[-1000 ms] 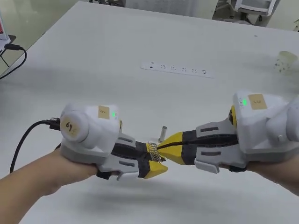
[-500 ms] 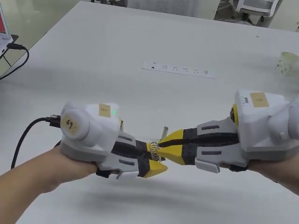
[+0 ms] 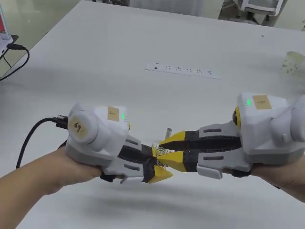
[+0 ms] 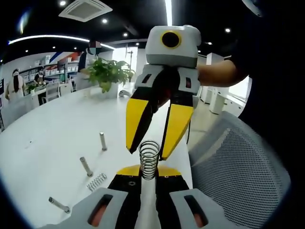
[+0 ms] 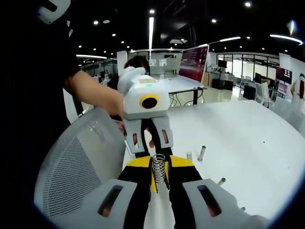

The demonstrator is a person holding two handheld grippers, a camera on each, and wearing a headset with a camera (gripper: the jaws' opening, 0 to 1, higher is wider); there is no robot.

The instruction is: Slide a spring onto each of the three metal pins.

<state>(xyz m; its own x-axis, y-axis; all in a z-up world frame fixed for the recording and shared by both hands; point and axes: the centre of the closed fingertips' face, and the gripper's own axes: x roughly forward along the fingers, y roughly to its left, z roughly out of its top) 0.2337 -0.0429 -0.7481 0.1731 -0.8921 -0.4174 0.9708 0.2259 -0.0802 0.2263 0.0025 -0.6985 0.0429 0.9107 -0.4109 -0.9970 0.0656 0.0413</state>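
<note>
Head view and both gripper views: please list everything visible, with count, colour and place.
table: one, white
metal pins: three, silver, bare, on the table
spring: one, silver, upright, held at its base
spare spring: one, silver, lying by the pins
power strip: one, white, mid-table
cup: one, pale, table's far right
plant: one, green, at the table's distant end
mesh chair: one, grey, beside the table
left gripper: white, yellow jaws shut on spring
right gripper: white, yellow jaws open around spring's top

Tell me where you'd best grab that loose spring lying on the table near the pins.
Pinch the loose spring across its middle coils, coming from straight above. It lies flat on its side on the table, so a grip there probably leaves both ends open.
</note>
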